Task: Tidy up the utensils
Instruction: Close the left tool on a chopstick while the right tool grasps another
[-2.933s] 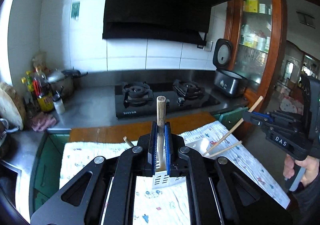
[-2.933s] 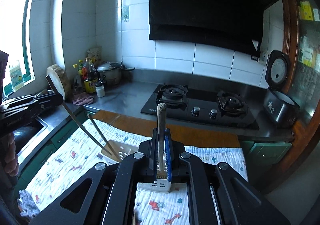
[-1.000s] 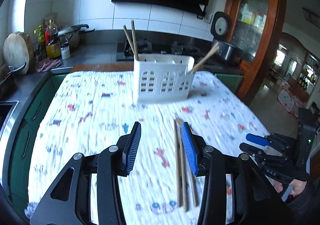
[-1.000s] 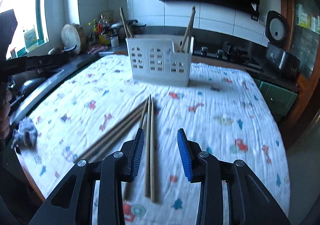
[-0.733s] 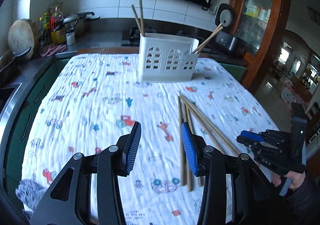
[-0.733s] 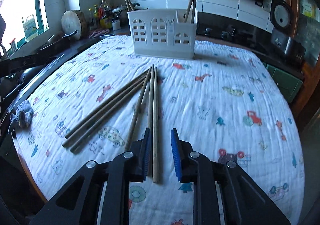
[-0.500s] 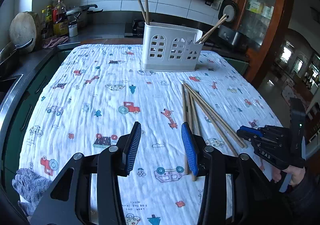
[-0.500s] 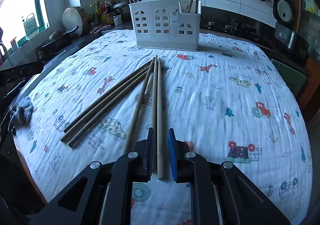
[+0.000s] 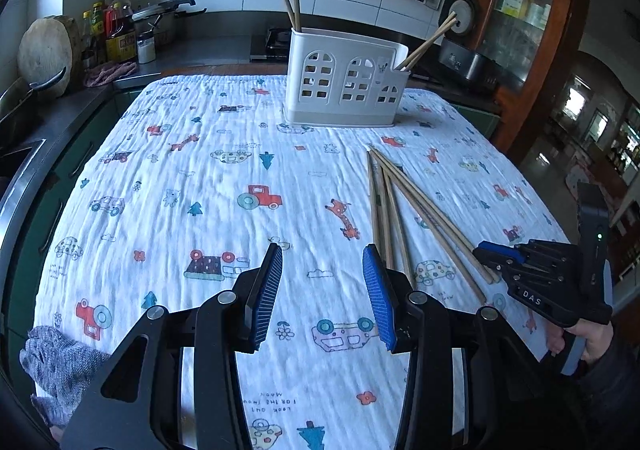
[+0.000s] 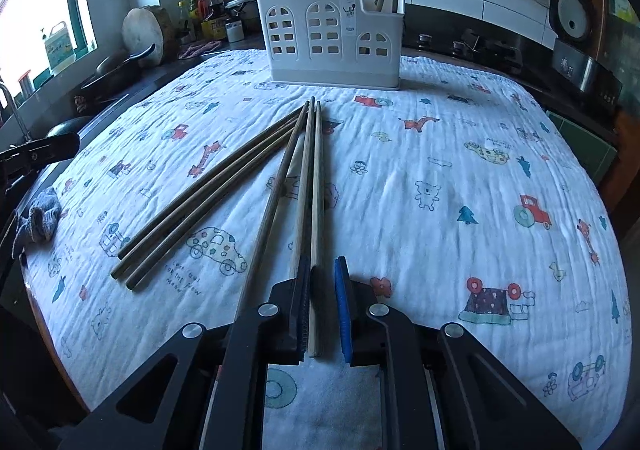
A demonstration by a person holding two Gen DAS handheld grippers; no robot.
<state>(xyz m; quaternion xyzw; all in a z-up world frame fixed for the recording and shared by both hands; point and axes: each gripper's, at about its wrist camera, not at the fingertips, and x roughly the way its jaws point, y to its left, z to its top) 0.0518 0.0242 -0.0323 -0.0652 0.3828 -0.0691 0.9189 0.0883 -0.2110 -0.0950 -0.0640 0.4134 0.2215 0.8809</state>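
Observation:
A white utensil holder (image 9: 346,83) (image 10: 332,39) stands at the far side of the printed cloth with chopsticks standing in both ends. Several loose wooden chopsticks (image 9: 408,205) (image 10: 248,177) lie fanned on the cloth. My left gripper (image 9: 324,290) is open and empty above the cloth, left of the chopsticks. My right gripper (image 10: 322,290) is low at the near ends of the chopsticks, jaws narrowed around one light chopstick (image 10: 316,209) that lies between them, with a gap still showing on the right pad. The right gripper also shows in the left wrist view (image 9: 496,258).
A grey rag (image 9: 56,370) (image 10: 38,217) lies at the cloth's near left corner. Bottles (image 9: 116,33), a pot and a round chopping block (image 9: 46,49) stand on the counter at left. A stove and rice cooker (image 10: 576,41) are behind the table.
Both grippers have drawn back from the holder toward the near table edge. The right gripper's jaws have narrowed around one chopstick's near end. The left gripper has stayed open.

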